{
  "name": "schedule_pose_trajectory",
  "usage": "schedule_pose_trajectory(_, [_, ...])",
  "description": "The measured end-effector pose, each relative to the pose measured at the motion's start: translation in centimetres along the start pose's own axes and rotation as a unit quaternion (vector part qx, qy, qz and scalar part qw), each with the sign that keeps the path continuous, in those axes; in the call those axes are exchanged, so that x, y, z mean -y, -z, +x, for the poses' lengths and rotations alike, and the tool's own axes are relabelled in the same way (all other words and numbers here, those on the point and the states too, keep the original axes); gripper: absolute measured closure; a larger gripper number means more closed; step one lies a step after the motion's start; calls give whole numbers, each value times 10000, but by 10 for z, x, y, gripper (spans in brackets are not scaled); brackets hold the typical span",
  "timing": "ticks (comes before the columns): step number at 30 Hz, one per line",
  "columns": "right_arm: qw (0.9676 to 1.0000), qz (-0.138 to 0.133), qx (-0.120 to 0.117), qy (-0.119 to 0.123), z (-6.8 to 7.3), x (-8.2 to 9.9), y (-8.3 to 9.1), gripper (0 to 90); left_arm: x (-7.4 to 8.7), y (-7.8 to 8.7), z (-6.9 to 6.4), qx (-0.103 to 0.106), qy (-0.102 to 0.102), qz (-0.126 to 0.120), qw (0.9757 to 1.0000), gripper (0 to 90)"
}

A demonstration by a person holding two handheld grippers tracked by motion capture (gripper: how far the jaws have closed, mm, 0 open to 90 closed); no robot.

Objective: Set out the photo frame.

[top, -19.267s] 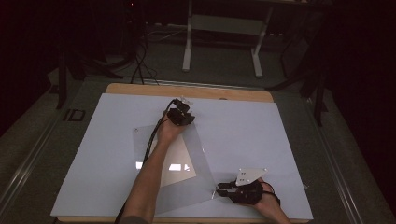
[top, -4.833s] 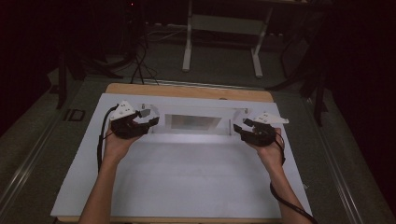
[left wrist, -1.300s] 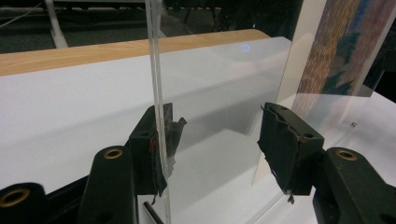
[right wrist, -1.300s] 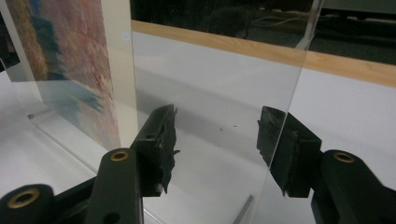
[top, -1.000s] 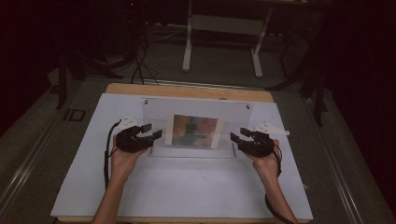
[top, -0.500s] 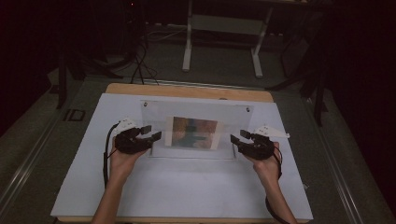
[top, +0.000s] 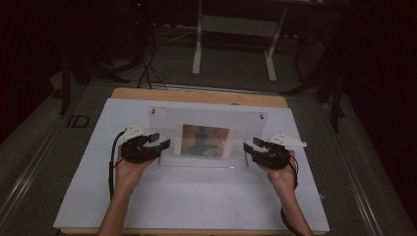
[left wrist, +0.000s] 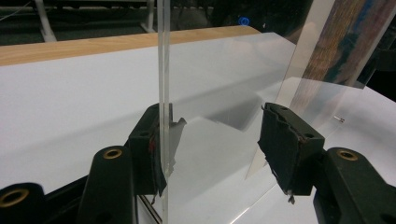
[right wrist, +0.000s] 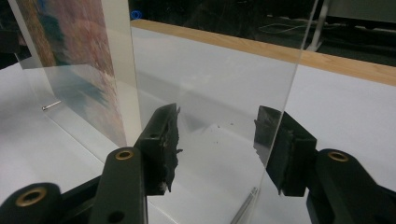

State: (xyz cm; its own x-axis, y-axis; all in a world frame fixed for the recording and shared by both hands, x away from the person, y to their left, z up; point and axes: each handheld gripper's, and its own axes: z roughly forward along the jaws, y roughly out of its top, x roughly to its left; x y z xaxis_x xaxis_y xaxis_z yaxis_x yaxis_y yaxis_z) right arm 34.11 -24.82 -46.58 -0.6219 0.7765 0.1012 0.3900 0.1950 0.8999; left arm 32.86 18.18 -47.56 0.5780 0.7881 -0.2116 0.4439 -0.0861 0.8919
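A clear acrylic picture frame [top: 162, 125] stands tilted up on the white table [top: 196, 201], with a colourful print [top: 204, 140] in its middle. My left gripper [top: 161, 141] sits at its left edge. In the left gripper view the panel's edge [left wrist: 163, 70] runs between the open jaws of that gripper [left wrist: 215, 140], right beside the left pad [left wrist: 152, 149]. My right gripper [top: 250, 144] is at the frame's right edge. Its jaws [right wrist: 215, 135] have just been closing and stand wide, with the clear panel [right wrist: 224, 79] between them and its edge in front of the right pad [right wrist: 275, 149].
A small screw [right wrist: 50, 106] lies on the table by the frame's foot. The table's wooden back edge [top: 196, 96] is behind the frame. Beyond it are a stand's metal legs [top: 196, 54] and cables on a dark floor.
Several seconds ago the frame lay low at the back; it now stands up between the grippers. Over the last second its top edge dropped slightly and both hands kept their place.
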Motion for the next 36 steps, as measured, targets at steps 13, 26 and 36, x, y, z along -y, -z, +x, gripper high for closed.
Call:
schedule_pose_trajectory(13, [10000,8,-45,-17,-1,0,1,483,1,1,-2,-3,24,2,10000,437])
schedule_pose_trajectory(26, [9999,115,3,5,-4,-2,5,453,3,6,5,-2,177,91,9998,390])
schedule_pose_trajectory(36, [9986,284,92,443,-2,-7,15,448,-3,23,4,-76,-81,199,9997,388])
